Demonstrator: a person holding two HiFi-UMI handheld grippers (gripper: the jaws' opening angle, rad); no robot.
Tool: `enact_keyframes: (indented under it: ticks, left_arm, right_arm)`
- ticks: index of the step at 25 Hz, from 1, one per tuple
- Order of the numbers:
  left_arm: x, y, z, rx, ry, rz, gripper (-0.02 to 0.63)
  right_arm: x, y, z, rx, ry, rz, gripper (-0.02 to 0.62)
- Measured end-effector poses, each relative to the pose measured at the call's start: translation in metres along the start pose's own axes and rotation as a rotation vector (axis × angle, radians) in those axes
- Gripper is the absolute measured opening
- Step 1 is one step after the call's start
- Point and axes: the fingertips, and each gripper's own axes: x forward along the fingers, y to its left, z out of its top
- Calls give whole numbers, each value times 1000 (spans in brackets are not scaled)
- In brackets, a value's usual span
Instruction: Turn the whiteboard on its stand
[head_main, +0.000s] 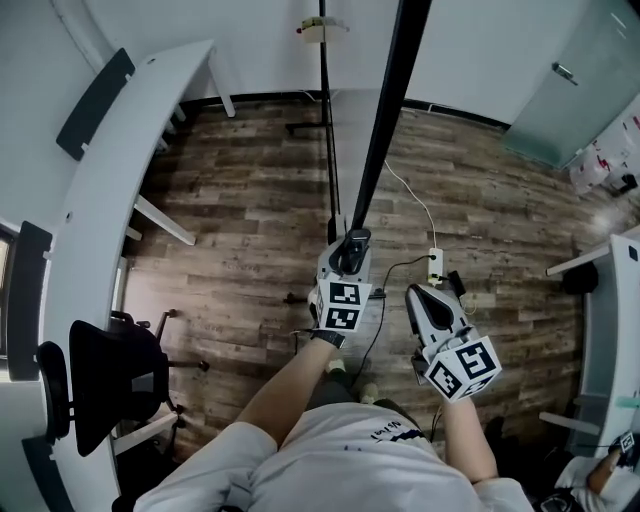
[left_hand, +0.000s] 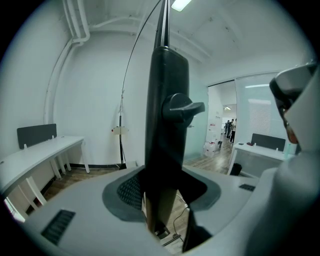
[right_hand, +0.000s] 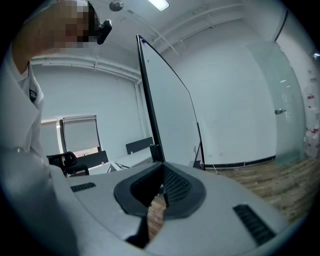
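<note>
In the head view the whiteboard is seen edge-on, a long black frame running up from my hands. My left gripper is shut on that black frame. In the left gripper view the frame fills the gap between the pads of this gripper, just below a black locking knob. My right gripper hangs free to the right of the board, its jaws shut with nothing in them. The right gripper view looks over that gripper at the white board face and its dark edge.
A thin black pole with a small white fitting stands beyond the board. A curved white desk and an office chair are at the left. A power strip with cables lies on the wood floor. Another desk is at the right.
</note>
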Motion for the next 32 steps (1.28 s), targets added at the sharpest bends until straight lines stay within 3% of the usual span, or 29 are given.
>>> enact_keyframes:
  ticks: [10,18,32]
  left_arm:
    - [-53,-26,-26,-14,23,36,186]
    - [-87,-42,-37,-20,-6,67,187]
    - [-160,-76,-65,-24,-55,51,187]
  right_arm:
    - [-76,10,-18,19,-35,25,11]
    - [-149,16,-42,27,-32,35,11]
    - [-187,52,-57,21,-30,138,11]
